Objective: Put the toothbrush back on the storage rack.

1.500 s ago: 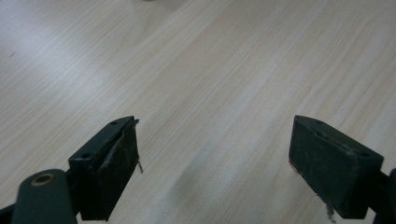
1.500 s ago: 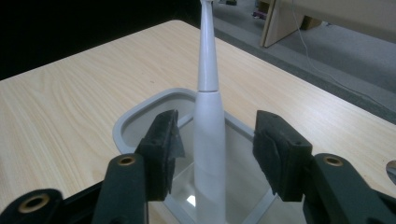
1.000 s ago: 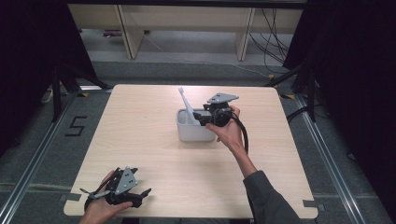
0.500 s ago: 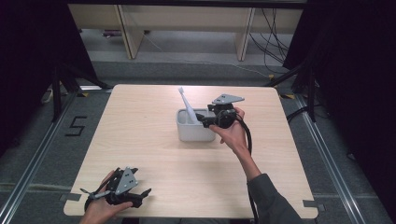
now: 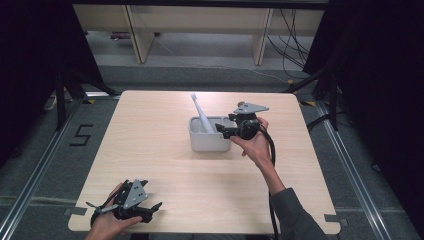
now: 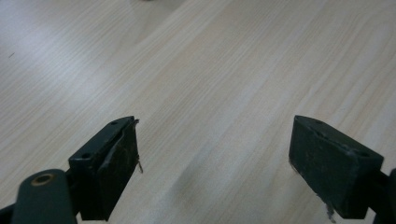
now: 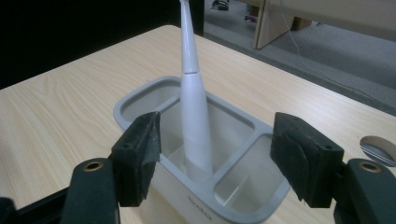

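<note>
A white electric toothbrush [image 5: 200, 112] [image 7: 194, 116] stands leaning in a grey, divided holder [image 5: 210, 142] [image 7: 254, 196] at the middle of the wooden table. My right gripper [image 5: 223, 131] [image 7: 219, 135] sits just to the right of the holder and points at it. Its jaws have just been opening and now stand wide apart. In the right gripper view the toothbrush rises between them, and neither pad touches it. My left gripper [image 5: 152, 212] [image 6: 215, 158] rests at the table's near left corner, open over bare wood.
The table [image 5: 150, 150] has bare wood around the holder. A small round silver disc [image 7: 378, 144] lies on the wood beyond the holder. Dark curtains flank both sides, and wooden furniture legs [image 5: 262, 35] and cables [image 5: 295, 30] stand behind the far edge.
My right gripper has drawn back slightly to the right from the holder. The toothbrush keeps leaning in it. The left gripper has not moved.
</note>
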`<state>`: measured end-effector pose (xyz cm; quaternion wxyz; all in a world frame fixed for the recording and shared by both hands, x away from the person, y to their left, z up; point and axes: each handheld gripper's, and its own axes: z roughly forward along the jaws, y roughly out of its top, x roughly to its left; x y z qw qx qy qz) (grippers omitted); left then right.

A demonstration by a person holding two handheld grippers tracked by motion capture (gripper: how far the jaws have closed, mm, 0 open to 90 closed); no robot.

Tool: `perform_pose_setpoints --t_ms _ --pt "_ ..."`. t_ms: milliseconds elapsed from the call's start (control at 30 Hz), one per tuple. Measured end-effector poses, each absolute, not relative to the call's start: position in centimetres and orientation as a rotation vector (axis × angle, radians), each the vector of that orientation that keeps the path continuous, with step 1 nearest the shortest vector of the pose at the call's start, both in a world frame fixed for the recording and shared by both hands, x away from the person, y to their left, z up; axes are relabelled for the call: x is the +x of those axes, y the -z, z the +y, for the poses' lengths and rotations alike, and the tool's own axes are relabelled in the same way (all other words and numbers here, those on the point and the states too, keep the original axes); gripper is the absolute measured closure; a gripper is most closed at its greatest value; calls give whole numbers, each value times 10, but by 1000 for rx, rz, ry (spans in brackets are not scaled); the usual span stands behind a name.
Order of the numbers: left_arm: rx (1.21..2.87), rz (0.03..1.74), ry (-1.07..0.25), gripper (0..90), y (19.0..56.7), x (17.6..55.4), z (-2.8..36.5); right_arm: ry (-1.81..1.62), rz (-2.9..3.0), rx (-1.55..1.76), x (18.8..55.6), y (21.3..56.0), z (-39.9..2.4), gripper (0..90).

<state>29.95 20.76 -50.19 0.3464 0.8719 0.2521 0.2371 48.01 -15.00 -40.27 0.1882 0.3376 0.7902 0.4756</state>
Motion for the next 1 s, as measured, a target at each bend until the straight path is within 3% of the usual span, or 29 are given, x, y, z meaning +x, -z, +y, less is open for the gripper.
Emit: perform_pose_setpoints --t_ms 1000 --pt "2253 652 -627 153 501 299 208 -1304 2193 998 464 401 -195 336"
